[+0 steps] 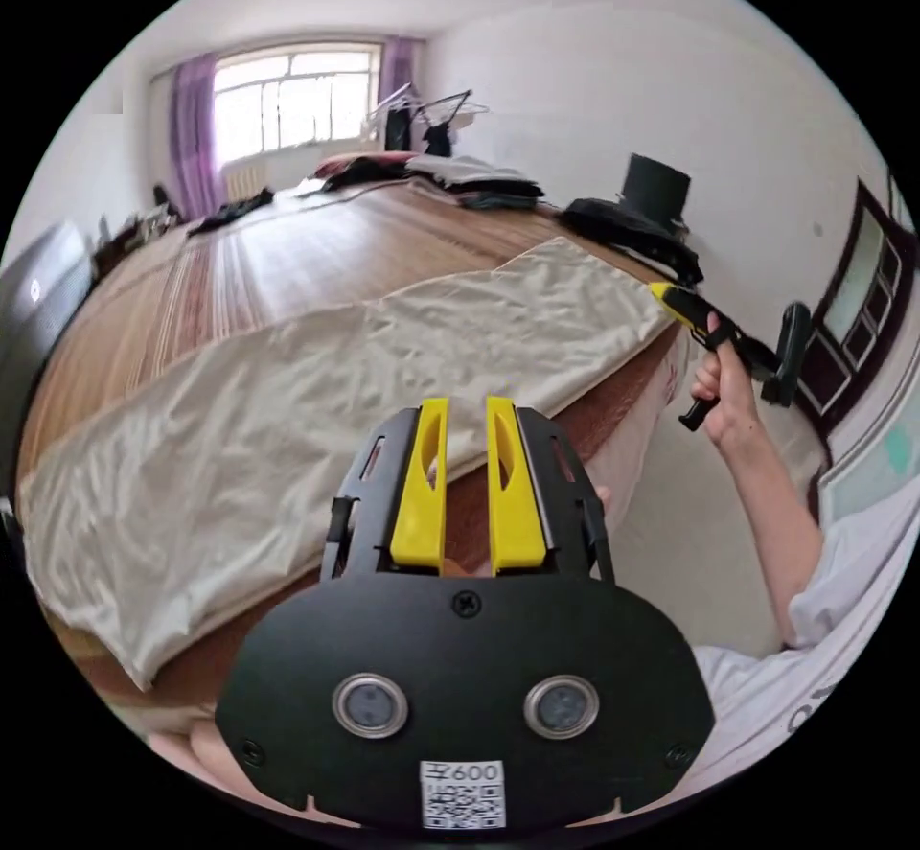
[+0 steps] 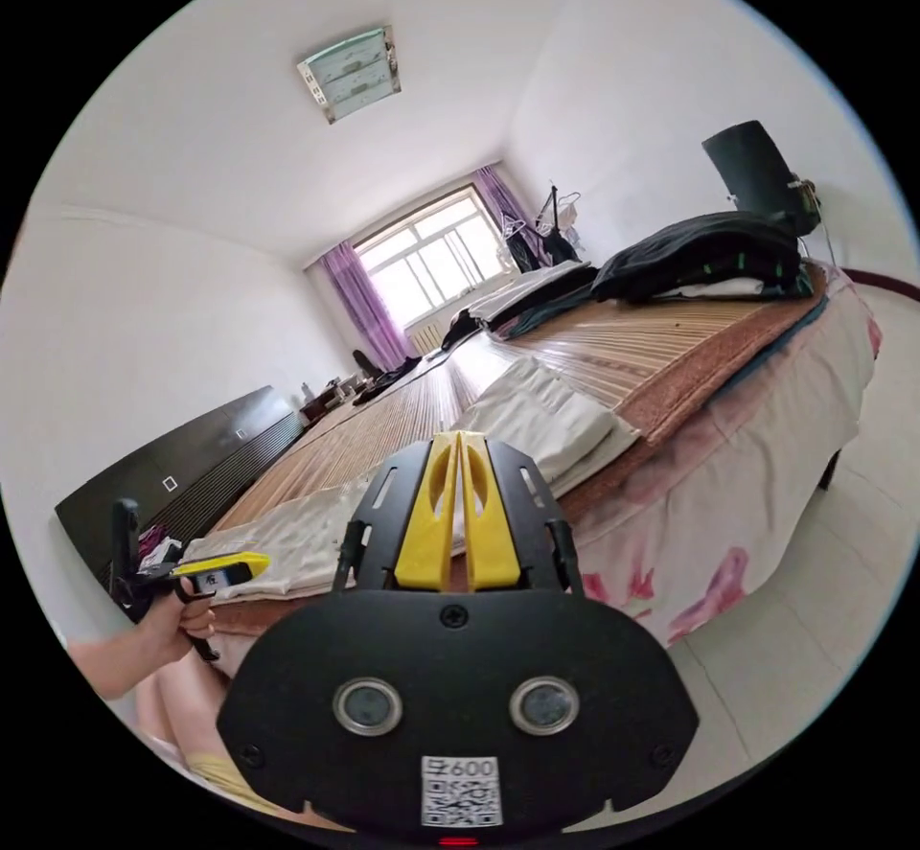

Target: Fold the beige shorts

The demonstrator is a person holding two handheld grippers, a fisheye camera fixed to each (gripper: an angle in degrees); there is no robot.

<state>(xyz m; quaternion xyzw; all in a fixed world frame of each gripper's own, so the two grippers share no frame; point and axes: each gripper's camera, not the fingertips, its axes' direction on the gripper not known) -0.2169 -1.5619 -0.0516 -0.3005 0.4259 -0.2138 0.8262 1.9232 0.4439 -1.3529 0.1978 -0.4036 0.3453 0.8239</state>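
While my left gripper (image 1: 467, 409) hangs parted just off the bed's (image 1: 287, 256) near edge, the beige shorts (image 1: 316, 409) stretch lengthwise along that edge toward my right gripper (image 2: 457, 443), fingers clenched empty at their far end.

Daylight enters through the window (image 1: 292, 103) at the far end of the room and is blown out to near white there, in both views. The white walls and ceiling spread it evenly, so the room is bright and shadows are soft. A pale sheen of glare runs along the bed mat (image 2: 431, 390) toward the window. Both fisheye pictures bend straight lines strongly at the rim, inside a black surround. Focus is fairly sharp throughout.
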